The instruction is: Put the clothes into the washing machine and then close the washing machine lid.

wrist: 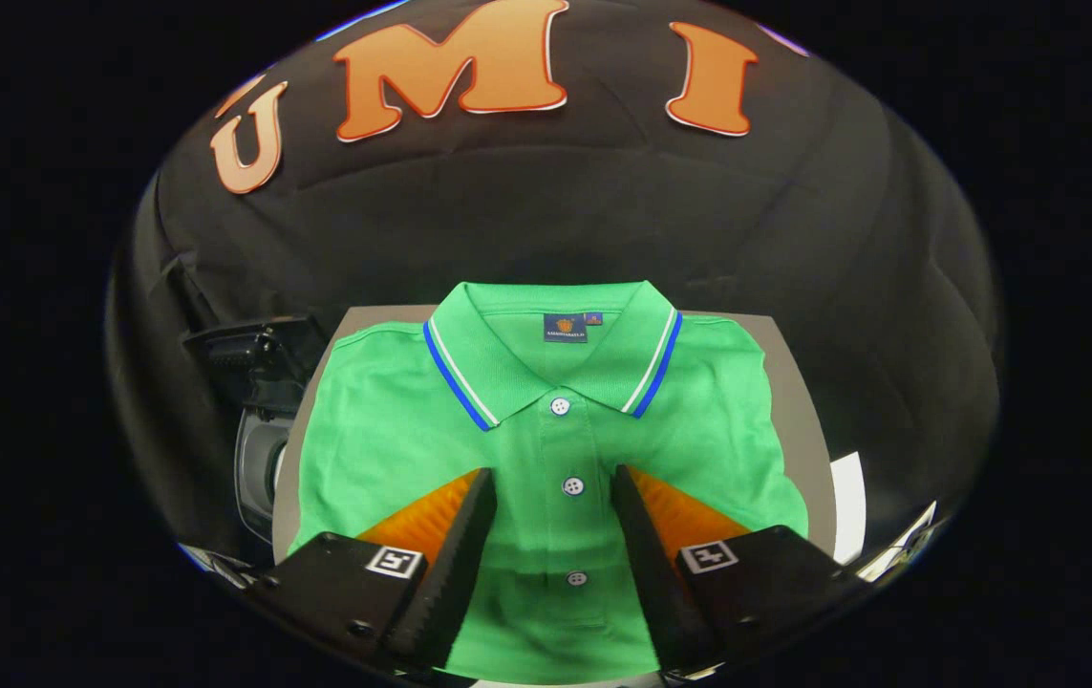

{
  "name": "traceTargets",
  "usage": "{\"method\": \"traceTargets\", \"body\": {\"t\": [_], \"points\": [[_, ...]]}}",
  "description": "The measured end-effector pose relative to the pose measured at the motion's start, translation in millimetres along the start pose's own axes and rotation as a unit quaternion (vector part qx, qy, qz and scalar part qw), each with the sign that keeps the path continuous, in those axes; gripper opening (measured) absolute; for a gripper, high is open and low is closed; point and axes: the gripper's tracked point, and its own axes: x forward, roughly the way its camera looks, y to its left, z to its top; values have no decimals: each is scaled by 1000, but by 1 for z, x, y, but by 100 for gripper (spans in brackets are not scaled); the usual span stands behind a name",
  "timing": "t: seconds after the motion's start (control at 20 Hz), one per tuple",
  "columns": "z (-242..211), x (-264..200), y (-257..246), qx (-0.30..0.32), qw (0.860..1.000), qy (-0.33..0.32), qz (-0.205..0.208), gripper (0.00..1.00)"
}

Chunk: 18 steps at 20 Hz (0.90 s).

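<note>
My tongs (pixel 553 497) hover wide over the folded green polo shirt (pixel 546 459); soft, light, floppy, so I'd pinch a bunched fold near the placket.

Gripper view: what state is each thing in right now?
Polo shirt: folded flat on the table, collar away from the gripper, buttons done up.
Gripper: open, fingers either side of the shirt's button strip, gripping nothing.
Table: shirt lying on it.
Washing machine: beside the table; lid state unclear.
</note>
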Motion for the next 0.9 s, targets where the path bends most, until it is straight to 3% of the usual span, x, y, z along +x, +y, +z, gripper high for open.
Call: {"method": "traceTargets", "body": {"t": [0.05, 0.1, 0.25, 0.55, 0.65, 0.85, 0.9], "points": [[-2, 0, -5, -3, 1000, 3, 0, 78], [0, 1, -7, -13, 1000, 6, 0, 65], [0, 0, -3, -12, 1000, 14, -8, 46], [-1, 2, 0, 5, 1000, 22, -11, 46], [1, 0, 0, 4, 1000, 22, -19, 34], [2, -1, 3, -1, 999, 19, -25, 34], [3, 0, 3, 2, 999, 16, -28, 26]]}}
